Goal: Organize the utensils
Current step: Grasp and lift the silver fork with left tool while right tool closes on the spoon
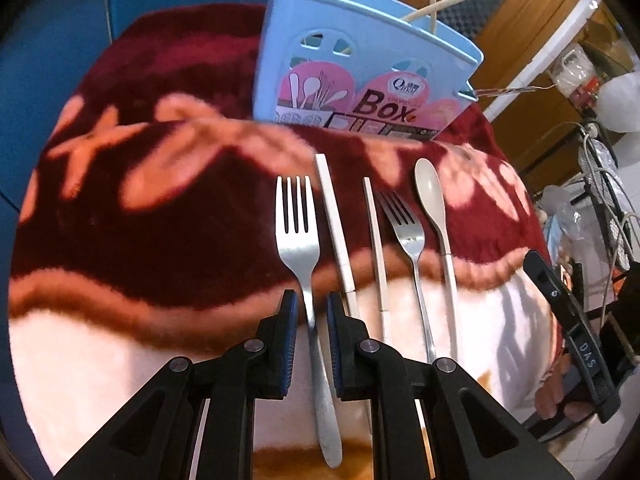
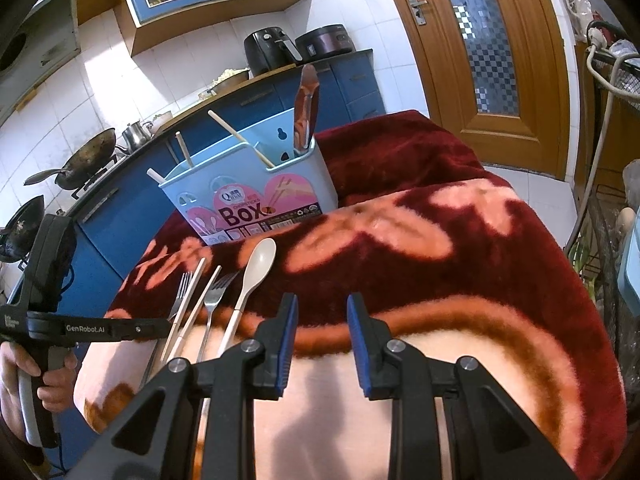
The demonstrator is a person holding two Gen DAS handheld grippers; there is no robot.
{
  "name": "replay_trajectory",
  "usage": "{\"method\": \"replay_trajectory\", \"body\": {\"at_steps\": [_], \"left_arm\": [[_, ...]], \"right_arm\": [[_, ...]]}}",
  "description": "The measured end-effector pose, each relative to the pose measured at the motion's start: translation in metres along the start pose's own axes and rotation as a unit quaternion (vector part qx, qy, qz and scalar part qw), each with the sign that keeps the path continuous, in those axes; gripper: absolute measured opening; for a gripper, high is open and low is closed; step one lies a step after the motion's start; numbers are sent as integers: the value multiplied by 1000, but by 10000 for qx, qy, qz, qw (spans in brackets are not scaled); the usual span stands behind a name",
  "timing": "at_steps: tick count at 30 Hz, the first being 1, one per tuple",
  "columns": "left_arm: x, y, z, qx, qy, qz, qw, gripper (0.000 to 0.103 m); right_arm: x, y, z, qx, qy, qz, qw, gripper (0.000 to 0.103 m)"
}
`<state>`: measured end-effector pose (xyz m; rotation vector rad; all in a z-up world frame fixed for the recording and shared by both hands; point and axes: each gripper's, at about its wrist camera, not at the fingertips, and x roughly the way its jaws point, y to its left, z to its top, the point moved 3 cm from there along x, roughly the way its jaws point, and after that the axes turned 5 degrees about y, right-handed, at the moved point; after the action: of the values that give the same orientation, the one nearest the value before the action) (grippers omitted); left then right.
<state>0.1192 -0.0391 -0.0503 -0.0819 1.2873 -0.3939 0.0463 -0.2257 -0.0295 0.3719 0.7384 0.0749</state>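
The blanket (image 1: pixel 120 220) holds the blue box (image 1: pixel 360 68) at the back, with bare room on the right side. The fork (image 1: pixel 298 236) lies long, tines pointing at the box, beside chopsticks (image 1: pixel 334 224) and a spoon (image 1: pixel 430 196). The left gripper (image 1: pixel 311 312) has its fingers on both sides of the fork's handle, not yet tight, and the right gripper (image 2: pixel 322 320) is open over bare blanket

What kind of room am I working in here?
Most likely a home kitchen: a wok sits on a stove against white tiled walls, an air fryer stands on the blue-cabinet counter, and a blue utensil box rests on the blanket-covered table.
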Motion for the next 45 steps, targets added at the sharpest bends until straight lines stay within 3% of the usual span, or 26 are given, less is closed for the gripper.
{"method": "replay_trajectory", "body": {"at_steps": [7, 13, 20, 24, 34, 39, 45], "left_arm": [[7, 4, 9, -96, 135, -193, 9997, 5], [1, 18, 1, -379, -262, -625, 9970, 5], [-14, 32, -8, -508, -845, -929, 9908, 5], [-26, 38, -11, -469, -1193, -873, 9879, 4], [-45, 53, -13, -430, -1758, -905, 9793, 4], [-51, 53, -16, -349, -1954, -949, 9755, 4], [-57, 51, -20, -246, -2199, -977, 9703, 4]], "right_arm": [[2, 4, 2, -67, 115, 18, 9999, 28], [6, 17, 9, -309, 374, 3, 9988, 29], [27, 45, 19, -661, 1134, 124, 9913, 28], [46, 60, 23, -706, 1727, 223, 9822, 28], [92, 76, 31, -874, 2697, -115, 9589, 24], [104, 78, 33, -848, 2827, -189, 9553, 14], [99, 70, 31, -634, 2571, -74, 9643, 9]]}}
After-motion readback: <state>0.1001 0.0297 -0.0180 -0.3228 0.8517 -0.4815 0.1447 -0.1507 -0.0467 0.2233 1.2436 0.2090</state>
